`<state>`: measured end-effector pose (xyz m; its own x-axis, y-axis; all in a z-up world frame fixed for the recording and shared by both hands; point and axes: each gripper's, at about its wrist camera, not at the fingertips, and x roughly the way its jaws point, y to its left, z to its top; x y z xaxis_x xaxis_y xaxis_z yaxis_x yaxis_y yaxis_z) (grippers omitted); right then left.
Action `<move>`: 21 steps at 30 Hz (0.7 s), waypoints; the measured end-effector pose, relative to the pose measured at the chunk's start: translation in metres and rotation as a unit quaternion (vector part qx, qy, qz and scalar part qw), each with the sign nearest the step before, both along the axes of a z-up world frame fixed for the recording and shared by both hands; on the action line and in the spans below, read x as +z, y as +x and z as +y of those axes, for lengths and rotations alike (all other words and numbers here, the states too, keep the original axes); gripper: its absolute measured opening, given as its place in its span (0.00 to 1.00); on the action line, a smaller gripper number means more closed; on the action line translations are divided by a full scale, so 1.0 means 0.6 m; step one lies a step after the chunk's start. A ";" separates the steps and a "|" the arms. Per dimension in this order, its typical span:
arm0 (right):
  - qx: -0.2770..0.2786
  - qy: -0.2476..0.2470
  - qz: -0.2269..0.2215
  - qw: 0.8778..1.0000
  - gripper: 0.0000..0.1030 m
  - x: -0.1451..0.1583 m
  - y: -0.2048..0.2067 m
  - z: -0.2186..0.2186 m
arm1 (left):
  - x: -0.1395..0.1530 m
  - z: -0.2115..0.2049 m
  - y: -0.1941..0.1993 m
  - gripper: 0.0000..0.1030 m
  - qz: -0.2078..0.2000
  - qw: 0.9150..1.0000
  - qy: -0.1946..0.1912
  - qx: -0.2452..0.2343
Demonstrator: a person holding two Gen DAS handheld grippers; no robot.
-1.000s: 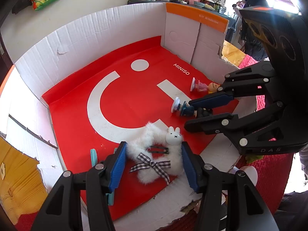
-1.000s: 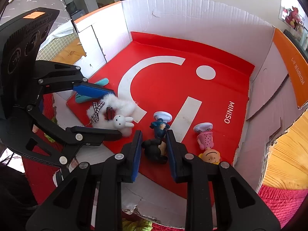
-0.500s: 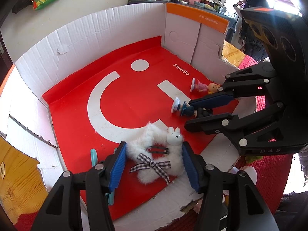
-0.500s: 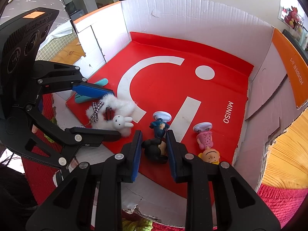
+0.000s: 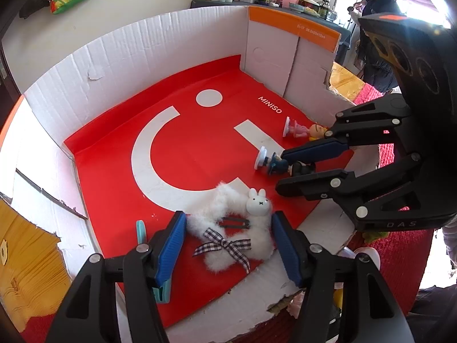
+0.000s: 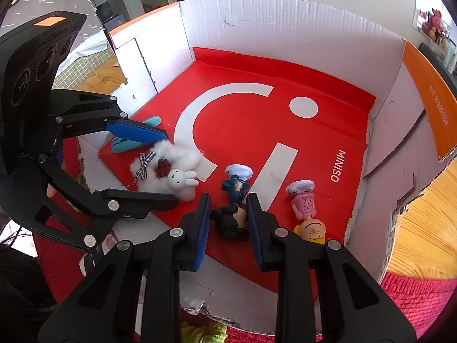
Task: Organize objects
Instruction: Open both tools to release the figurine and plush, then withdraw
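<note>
Fluffy rabbit toy point(image 5: 237, 228) | left jaws apart | mouse figurine point(image 6: 232, 220) | right jaws apart, face visible right-wrist only

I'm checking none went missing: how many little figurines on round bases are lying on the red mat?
2. The dark-blue figurine lies between the right gripper fingers; the pink-dress figurine lies just right of it. No others visible.

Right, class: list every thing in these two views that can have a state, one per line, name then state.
left gripper: open, fingers either side of the fluffy rabbit clip
fluffy rabbit clip: lying flat on the red mat
right gripper: open, astride the dark figurine
dark figurine: lying down
pink figurine: lying down
teal clip: lying flat
</note>
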<state>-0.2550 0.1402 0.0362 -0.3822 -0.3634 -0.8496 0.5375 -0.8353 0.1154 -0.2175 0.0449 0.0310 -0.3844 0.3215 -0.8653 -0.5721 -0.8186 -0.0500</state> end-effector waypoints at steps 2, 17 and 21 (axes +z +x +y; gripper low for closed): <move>0.000 0.001 0.000 1.000 0.24 0.001 0.000 0.000 | 0.001 0.000 0.000 0.62 0.001 1.000 0.000 0.000; 0.000 0.000 0.017 1.000 0.59 0.019 0.017 0.007 | 0.011 0.001 0.005 0.62 0.006 1.000 0.000 -0.001; -0.002 -0.001 0.020 1.000 0.59 0.028 0.023 0.011 | 0.017 0.002 0.013 0.62 0.008 1.000 0.002 -0.004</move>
